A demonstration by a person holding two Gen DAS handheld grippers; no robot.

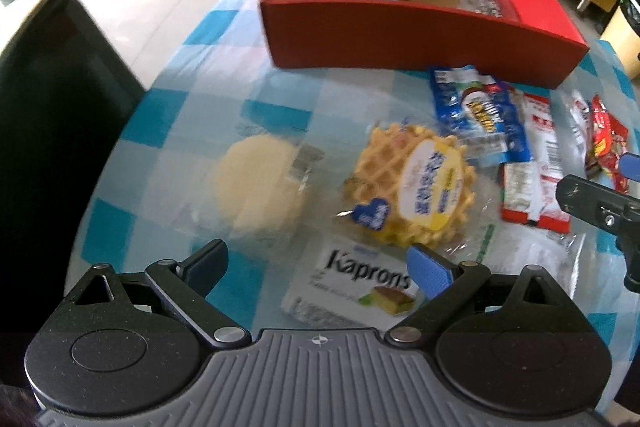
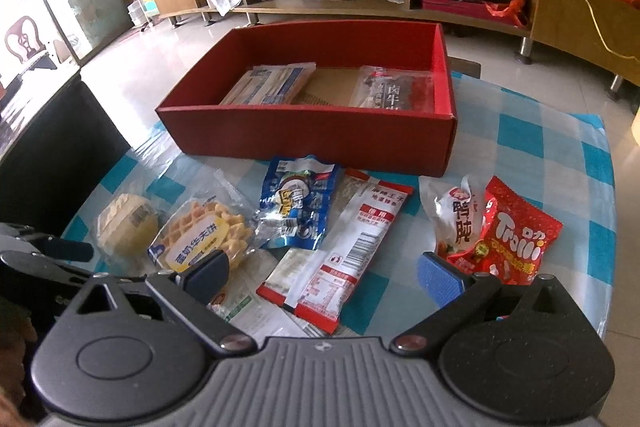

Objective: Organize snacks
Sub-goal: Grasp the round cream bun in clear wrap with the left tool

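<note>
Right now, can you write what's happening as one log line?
left gripper: open, above Kaprons pack | right gripper: open, empty | red box: two packs inside | waffle: on table

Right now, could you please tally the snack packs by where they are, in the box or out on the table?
In the red box: 2 (blue-and-white pack, dark beef snack pack)
On the checked tablecloth: 8 (round cake, waffle, Kaprons cake, blue coconut pack, red-and-white strip, green-and-white pack, white duck pack, Trolli bag)
Total: 10
</note>
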